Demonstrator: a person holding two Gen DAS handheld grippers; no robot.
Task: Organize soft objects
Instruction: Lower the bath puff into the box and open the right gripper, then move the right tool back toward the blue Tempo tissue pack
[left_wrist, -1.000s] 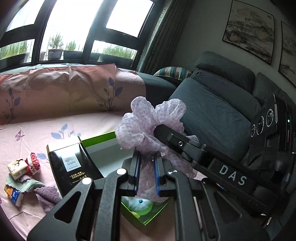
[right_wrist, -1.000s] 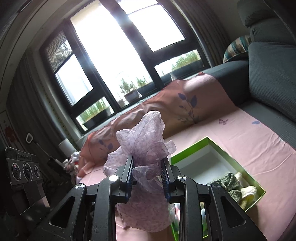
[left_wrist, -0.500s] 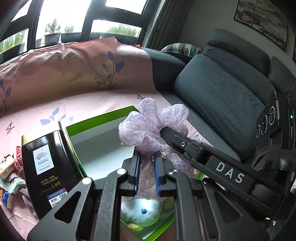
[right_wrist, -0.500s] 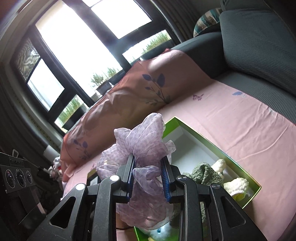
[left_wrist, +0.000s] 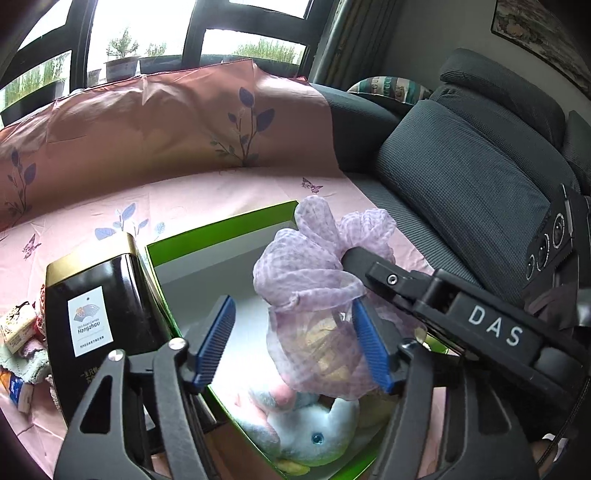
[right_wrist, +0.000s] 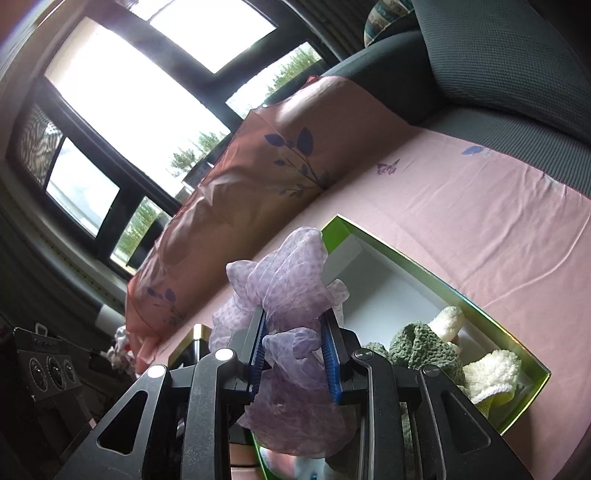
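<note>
A sheer purple pouch (left_wrist: 314, 291) hangs over the open green box (left_wrist: 221, 229). My left gripper (left_wrist: 291, 343) has its jaws opening wide. The pouch hangs between its blue pads, against the right pad (left_wrist: 369, 347) and apart from the left one. My right gripper (right_wrist: 294, 356) reaches in from the right in the left wrist view. It is shut on the pouch's (right_wrist: 284, 280) gathered neck, and its jaws are starting to open with the fabric still filling the gap. Below the pouch, the green box (right_wrist: 424, 266) holds a white and blue plush toy (left_wrist: 314, 432).
A green knitted piece (right_wrist: 424, 347) and white fluffy pieces (right_wrist: 491, 369) lie at one end of the box. A black tin (left_wrist: 92, 317) stands against the box's left side, with small packets and cloths (left_wrist: 18, 332) beyond it. Dark grey sofa cushions (left_wrist: 461, 184) rise on the right.
My left gripper has opened and let go of the pouch, which the right gripper still grips. Both grippers have sunk toward the green box, and the right one has rolled.
</note>
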